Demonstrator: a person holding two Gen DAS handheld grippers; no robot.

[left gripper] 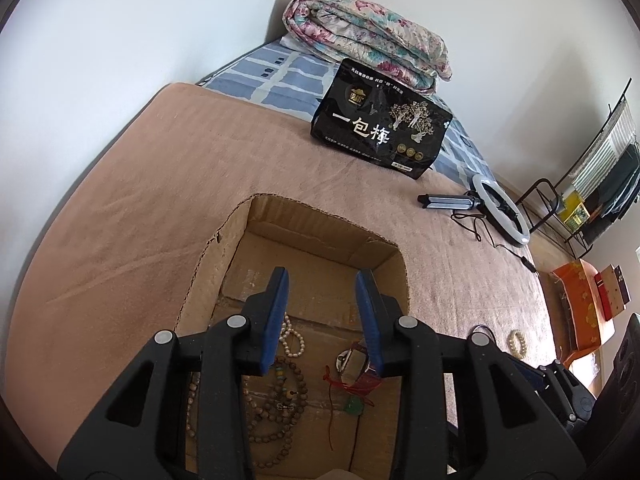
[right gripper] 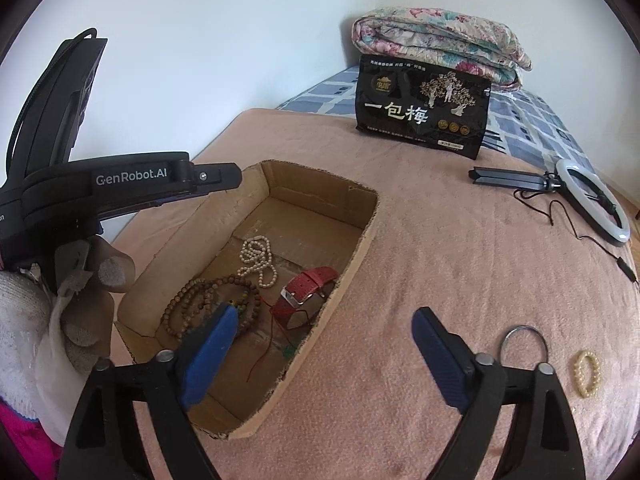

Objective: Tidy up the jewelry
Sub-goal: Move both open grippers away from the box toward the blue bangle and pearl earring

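I read "GenRobot.AI" in white on the left gripper's black body [right gripper: 132, 179]. The black pouch [right gripper: 420, 106] on the bed carries large white characters "一包梅"; its smaller print stays illegible.

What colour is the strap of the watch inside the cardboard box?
Red. The watch strap shows best in the right wrist view.
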